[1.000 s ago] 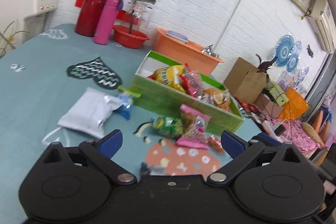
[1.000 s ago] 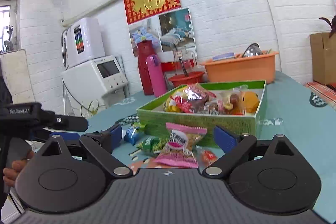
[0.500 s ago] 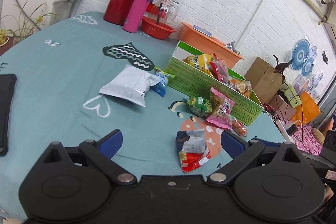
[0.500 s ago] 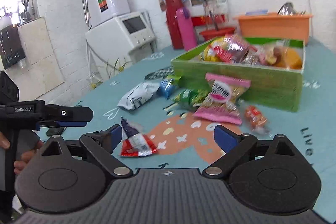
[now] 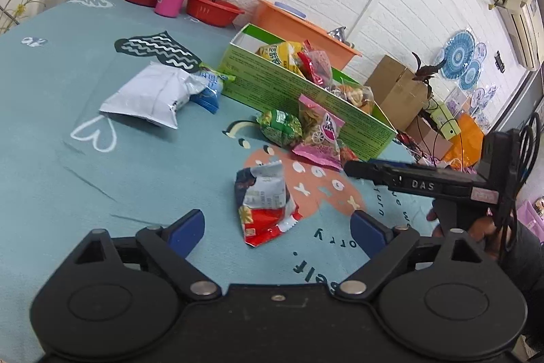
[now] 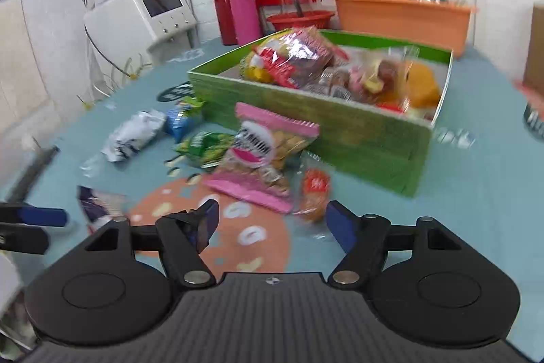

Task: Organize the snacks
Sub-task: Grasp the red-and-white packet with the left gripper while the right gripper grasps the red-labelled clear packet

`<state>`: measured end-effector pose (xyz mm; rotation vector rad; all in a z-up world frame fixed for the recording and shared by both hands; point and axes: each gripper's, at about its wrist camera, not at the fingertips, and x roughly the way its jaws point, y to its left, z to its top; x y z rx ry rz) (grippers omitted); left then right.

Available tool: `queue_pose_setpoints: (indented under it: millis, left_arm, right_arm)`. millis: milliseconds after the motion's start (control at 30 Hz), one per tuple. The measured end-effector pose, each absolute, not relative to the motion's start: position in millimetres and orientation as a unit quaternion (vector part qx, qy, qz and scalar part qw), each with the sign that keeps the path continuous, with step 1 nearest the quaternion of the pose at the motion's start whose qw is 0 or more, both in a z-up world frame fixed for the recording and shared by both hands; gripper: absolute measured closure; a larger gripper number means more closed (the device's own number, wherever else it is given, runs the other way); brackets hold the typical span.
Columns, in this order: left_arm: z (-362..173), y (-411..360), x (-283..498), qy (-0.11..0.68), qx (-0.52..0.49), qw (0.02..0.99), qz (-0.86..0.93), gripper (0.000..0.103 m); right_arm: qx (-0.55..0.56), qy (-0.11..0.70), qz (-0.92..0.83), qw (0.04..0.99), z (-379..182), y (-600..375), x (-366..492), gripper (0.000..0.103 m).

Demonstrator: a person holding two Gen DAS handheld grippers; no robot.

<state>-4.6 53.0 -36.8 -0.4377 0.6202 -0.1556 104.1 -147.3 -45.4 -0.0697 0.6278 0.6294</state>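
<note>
Legible text: little, mostly partial.
Right gripper (image 5: 353,166), side of black body at 3 o'clock in left wrist view: white letters "DAS". Teal tablecloth (image 5: 51,125), at 5 o'clock near left gripper (image 5: 278,227): dark lettering, upside down, fragments only, not read with confidence. Pink snack bag (image 6: 261,155) and green box (image 5: 289,87) carry print too small or blurred to read.

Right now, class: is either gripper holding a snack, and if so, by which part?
Nothing is held. The left gripper is open, with the red packet lying on the table between its fingers, ungripped. The right gripper is open too.
</note>
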Motion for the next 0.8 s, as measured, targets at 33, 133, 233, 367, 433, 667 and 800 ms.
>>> queue_pose_setpoints:
  millis: [33, 133, 233, 367, 433, 667, 800]
  left_arm:
    - [-37.1, 50.5, -1.3, 0.307, -0.210, 0.925, -0.076, 0.000]
    - [-38.7, 44.2, 6.1, 0.315, -0.205, 0.923, -0.079, 0.000]
    - [-40.1, 40.4, 12.3, 0.322, -0.206, 0.921, -0.078, 0.003]
    - [-40.2, 37.7, 21.2, 0.326, -0.203, 0.920, -0.076, 0.007]
    - [-40.8, 35.5, 27.5, 0.330, -0.197, 0.920, -0.074, 0.016]
    - [-42.9, 33.5, 47.3, 0.341, -0.184, 0.919, -0.075, 0.074]
    - [-42.0, 28.7, 52.2, 0.342, -0.168, 0.921, -0.074, 0.073]
  right_arm:
    - [-0.042, 0.301, 0.306, 0.902, -45.7, -147.1, 107.7, 0.000]
    - [-0.060, 0.300, 0.289, 0.907, -48.8, -145.3, 117.5, 0.000]
    - [-0.066, 0.328, 0.283, 0.899, -56.5, -142.0, 132.1, 0.000]
    - [-0.090, 0.320, 0.286, 0.899, -56.0, -141.0, 122.5, 0.034]
    - [-0.090, 0.318, 0.287, 0.899, -55.6, -142.0, 112.2, 0.049]
    - [-0.082, 0.326, 0.311, 0.889, -53.4, -135.1, 69.1, 0.055]
    - [-0.093, 0.319, 0.301, 0.894, -53.8, -125.8, 60.1, 0.044]
